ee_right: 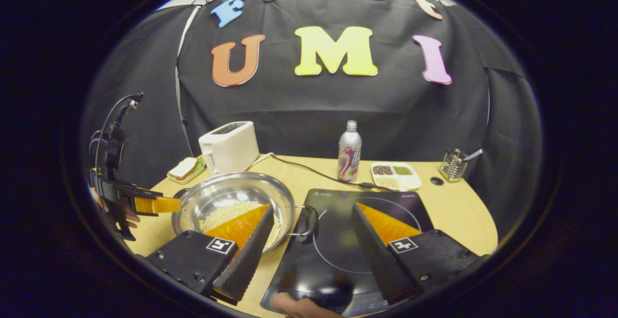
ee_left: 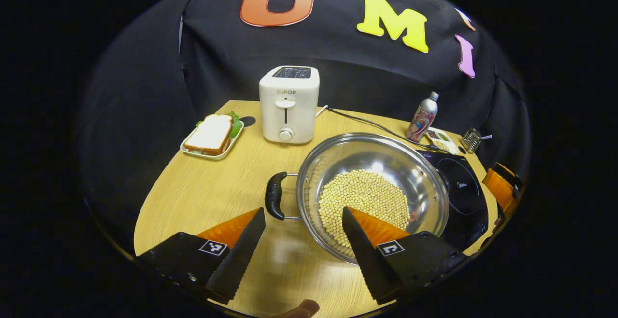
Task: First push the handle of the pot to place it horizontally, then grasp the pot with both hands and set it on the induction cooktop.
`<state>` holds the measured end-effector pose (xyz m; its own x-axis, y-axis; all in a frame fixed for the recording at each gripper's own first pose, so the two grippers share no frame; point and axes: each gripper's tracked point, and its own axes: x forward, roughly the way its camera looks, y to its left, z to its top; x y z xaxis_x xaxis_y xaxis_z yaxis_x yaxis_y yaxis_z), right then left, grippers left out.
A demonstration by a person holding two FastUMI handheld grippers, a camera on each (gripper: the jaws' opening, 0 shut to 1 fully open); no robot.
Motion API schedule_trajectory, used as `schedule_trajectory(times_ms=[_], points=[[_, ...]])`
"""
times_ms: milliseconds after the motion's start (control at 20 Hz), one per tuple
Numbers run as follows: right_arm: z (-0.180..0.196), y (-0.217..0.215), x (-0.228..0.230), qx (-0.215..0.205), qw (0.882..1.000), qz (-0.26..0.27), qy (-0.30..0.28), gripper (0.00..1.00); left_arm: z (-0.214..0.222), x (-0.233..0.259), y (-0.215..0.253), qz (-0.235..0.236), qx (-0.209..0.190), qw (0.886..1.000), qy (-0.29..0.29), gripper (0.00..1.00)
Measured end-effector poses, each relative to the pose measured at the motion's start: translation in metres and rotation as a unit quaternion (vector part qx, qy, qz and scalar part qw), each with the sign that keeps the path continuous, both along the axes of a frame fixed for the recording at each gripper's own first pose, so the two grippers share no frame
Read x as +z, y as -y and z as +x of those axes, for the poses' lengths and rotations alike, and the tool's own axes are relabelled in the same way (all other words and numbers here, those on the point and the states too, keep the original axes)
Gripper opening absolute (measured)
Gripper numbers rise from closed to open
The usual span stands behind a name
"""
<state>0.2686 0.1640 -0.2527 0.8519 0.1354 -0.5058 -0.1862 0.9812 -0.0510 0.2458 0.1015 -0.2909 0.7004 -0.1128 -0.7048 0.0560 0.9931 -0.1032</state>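
My left gripper (ee_left: 304,233) and right gripper (ee_right: 309,238) both wide open, empty; centre each on 1 pot (ee_left: 372,192) handle (ee_left: 275,195), close together, lift level

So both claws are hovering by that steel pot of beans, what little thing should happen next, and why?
Probably each gripper should ease forward so its open fingers straddle a handle. The shiny steel pot of yellow beans already lies with its black loop handles sideways: one ahead of the left gripper, the other ahead of the right gripper. Neither is gripped, and the pot sits beside the black induction cooktop.
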Motion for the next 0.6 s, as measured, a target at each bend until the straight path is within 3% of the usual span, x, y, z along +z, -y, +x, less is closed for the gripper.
schedule_trajectory(times_ms=[500, 600], points=[[0.036, -0.027, -0.062, -0.002, 0.998, -0.021, -0.062, 0.97, 0.032, -0.035, -0.012, -0.009, 0.005, 1.000, -0.025, 0.94], [0.041, -0.029, -0.072, -0.007, 0.997, -0.023, -0.075, 0.97, 0.034, -0.046, -0.022, 0.011, 0.014, 0.999, -0.033, 0.93]])
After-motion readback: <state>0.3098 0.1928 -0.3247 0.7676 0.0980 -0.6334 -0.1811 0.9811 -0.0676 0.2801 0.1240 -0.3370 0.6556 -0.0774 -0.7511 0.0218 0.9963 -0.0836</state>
